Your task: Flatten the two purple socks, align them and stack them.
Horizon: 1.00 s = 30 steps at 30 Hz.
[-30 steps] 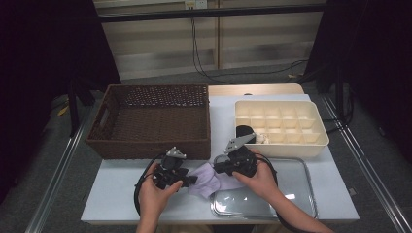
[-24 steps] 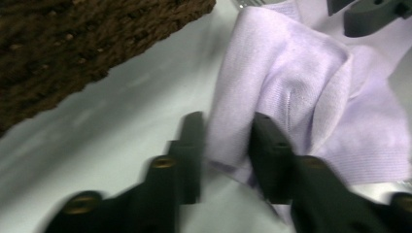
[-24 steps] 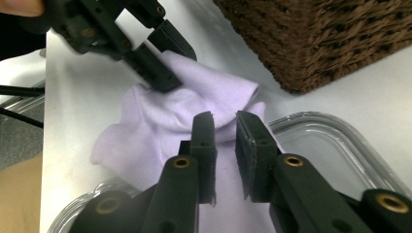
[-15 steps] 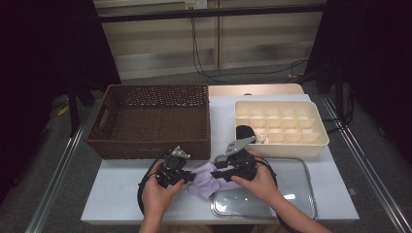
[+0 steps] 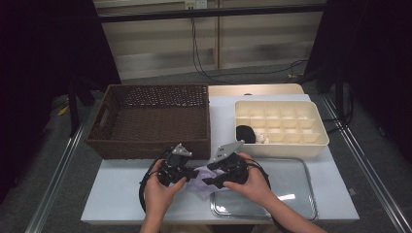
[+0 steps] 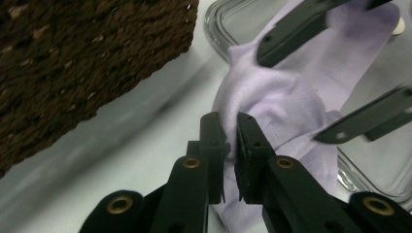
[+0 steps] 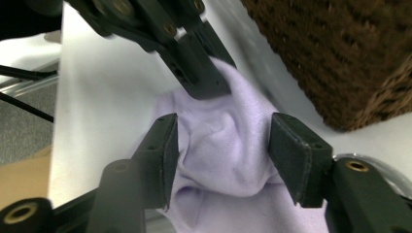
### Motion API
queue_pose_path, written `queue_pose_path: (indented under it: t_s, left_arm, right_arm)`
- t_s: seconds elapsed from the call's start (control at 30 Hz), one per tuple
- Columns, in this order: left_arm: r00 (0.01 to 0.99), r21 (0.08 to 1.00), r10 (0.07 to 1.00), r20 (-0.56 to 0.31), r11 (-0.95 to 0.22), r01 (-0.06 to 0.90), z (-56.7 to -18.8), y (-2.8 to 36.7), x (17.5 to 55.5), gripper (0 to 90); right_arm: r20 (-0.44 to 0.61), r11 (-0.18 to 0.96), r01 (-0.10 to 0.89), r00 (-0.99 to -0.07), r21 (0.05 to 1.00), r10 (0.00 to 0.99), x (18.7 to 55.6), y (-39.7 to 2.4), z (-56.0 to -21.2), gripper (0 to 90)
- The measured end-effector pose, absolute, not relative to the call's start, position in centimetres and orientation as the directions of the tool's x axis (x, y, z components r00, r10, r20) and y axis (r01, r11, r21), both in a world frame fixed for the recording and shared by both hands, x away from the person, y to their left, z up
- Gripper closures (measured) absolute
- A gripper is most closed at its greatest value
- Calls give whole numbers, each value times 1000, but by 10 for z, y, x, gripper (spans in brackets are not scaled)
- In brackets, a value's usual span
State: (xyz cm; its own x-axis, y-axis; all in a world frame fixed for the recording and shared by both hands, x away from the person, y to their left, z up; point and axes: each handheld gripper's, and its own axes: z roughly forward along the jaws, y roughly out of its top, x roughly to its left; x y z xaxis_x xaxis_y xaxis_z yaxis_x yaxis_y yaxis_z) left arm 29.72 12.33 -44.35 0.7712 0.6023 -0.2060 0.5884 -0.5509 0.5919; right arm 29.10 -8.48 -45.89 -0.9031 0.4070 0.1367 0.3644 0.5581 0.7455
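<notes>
Mid-handover of the lilac sock (image 5: 201,177) at the table's (image 5: 116,204) front edge beside the steel tray (image 5: 291,194) (wicker basket (image 5: 150,119) just behind): left gripper (image 6: 229,141) pinched shut on its bunched fabric, right gripper (image 7: 221,145) just opened, straddling it without pressing; next, regripping elsewhere to fold.

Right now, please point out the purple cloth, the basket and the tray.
cloth (image 7: 228,145), right gripper view, on the bunched middle of the fabric.
basket (image 5: 155,148), high view, on its front wall.
tray (image 5: 291,182), high view, on the bare bottom at its right half.
</notes>
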Motion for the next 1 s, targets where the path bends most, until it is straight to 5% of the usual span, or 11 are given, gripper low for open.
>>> queue_pose_path:
  t_s: [0.17, 0.23, 0.27, 0.33, 0.5, 0.6, 1.0]
  left_arm:
    - [772, 603, 602, -202, -545, 583, -443, 123, 297, 803]
    - [773, 604, 606, -186, -550, 576, -444, 123, 298, 757]
    - [769, 606, 609, -193, -543, 582, -445, 124, 298, 726]
    - [764, 613, 618, -184, -536, 581, -445, 126, 298, 654]
    - [751, 659, 629, -203, -479, 580, -441, 134, 298, 449]
    - [746, 673, 634, -202, -464, 577, -438, 137, 297, 399]
    - [755, 651, 618, -221, -483, 586, -446, 130, 296, 376]
  right_arm:
    - [93, 609, 338, -913, 718, 397, 290, -78, -468, 486]
    - [61, 629, 316, -918, 711, 391, 288, -75, -470, 608]
    - [70, 632, 318, -920, 707, 385, 287, -74, -471, 747]
    - [78, 637, 327, -919, 699, 386, 286, -74, -470, 823]
    - [141, 586, 405, -886, 702, 442, 289, -78, -464, 843]
    - [177, 527, 440, -862, 728, 475, 294, -90, -458, 843]
    - [255, 410, 541, -779, 734, 573, 306, -129, -453, 842]
